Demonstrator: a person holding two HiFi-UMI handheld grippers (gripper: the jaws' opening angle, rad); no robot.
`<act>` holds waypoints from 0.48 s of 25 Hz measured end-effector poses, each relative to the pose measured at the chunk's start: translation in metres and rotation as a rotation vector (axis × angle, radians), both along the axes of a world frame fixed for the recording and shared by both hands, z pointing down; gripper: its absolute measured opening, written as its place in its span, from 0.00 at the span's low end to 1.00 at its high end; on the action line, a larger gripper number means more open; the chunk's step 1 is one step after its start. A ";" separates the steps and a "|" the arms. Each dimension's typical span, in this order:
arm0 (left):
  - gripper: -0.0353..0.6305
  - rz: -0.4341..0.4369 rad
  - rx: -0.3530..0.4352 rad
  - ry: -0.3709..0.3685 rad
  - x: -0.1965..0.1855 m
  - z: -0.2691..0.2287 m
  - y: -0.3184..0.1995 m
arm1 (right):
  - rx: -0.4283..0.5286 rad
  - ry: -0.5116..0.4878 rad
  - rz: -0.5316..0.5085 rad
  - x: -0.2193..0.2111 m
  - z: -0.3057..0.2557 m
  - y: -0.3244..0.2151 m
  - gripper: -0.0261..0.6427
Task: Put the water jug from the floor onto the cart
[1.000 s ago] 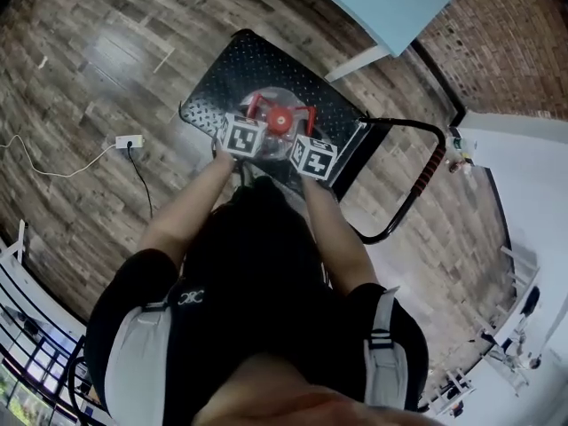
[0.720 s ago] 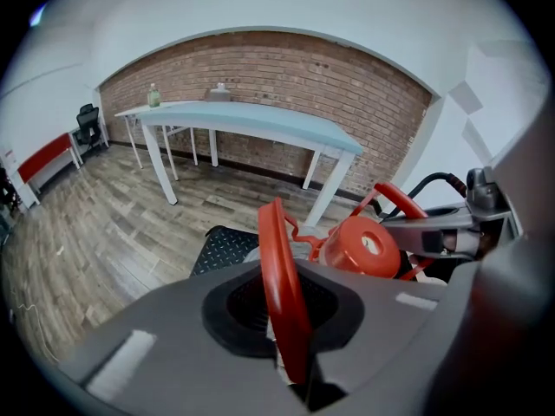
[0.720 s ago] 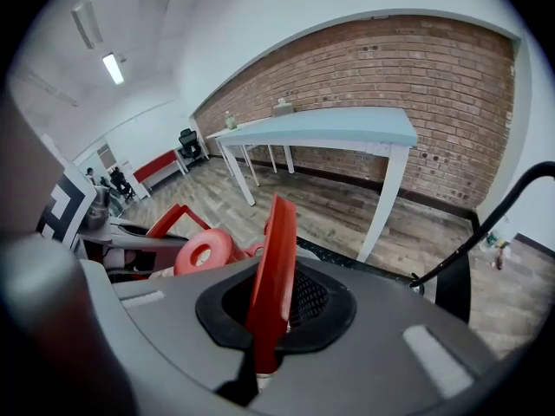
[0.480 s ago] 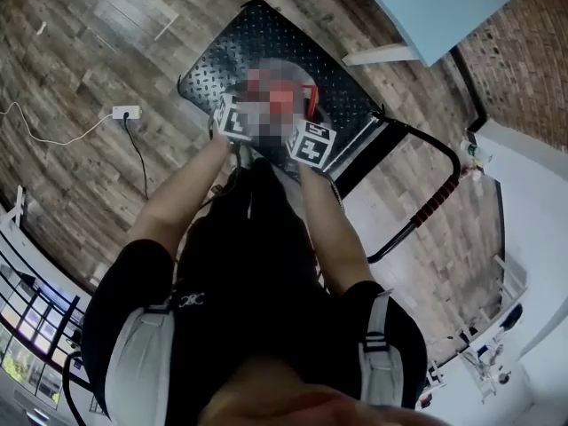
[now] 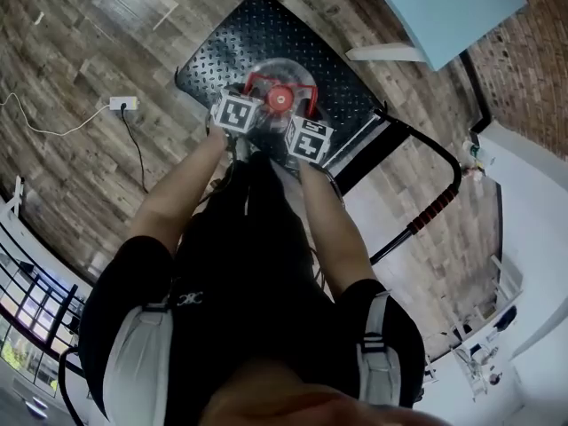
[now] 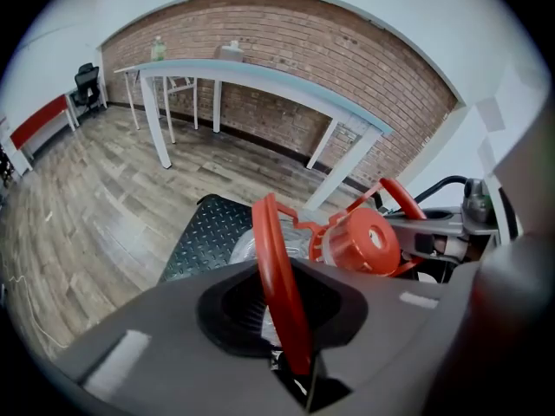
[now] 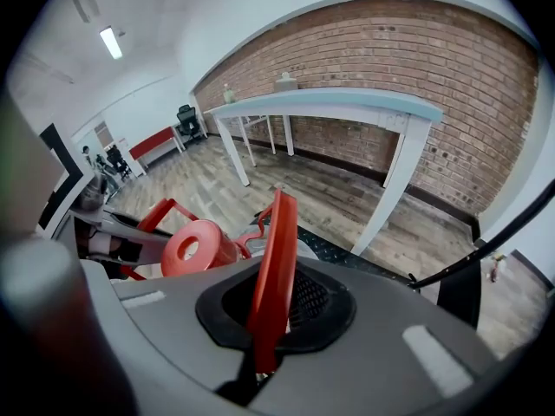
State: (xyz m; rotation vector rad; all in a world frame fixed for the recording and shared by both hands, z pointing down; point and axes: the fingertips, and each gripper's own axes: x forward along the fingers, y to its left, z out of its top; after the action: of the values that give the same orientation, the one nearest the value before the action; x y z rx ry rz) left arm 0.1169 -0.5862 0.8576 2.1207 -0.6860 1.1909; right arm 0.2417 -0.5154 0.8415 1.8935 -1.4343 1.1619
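Observation:
The clear water jug with a red cap stands over the black studded cart deck. Its red carry handles rise on either side of the cap. My left gripper has the left handle between its jaws, which are opening; a thin gap shows beside the handle. My right gripper is shut on the right handle. The cap lies between both grippers, and the cap shows in the right gripper view too. The jug's base is hidden.
The cart's push bar, with a red grip, stands to the right. Beyond the cart a pale blue table sits by a brick wall. A white power strip with cables lies on the wood floor at left.
Both grippers and the jug have sunk toward the cart deck. The person's arms reach lower, and the head view has shifted slightly.

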 end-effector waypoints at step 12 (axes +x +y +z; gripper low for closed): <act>0.42 0.077 -0.053 -0.062 -0.002 -0.008 0.020 | 0.047 0.064 0.135 0.022 -0.027 0.009 0.41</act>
State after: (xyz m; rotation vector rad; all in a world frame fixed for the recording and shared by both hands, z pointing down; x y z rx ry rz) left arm 0.1152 -0.5666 0.8498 2.0909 -0.5980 1.3068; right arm 0.2636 -0.5063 0.8145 2.0680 -1.3280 1.1263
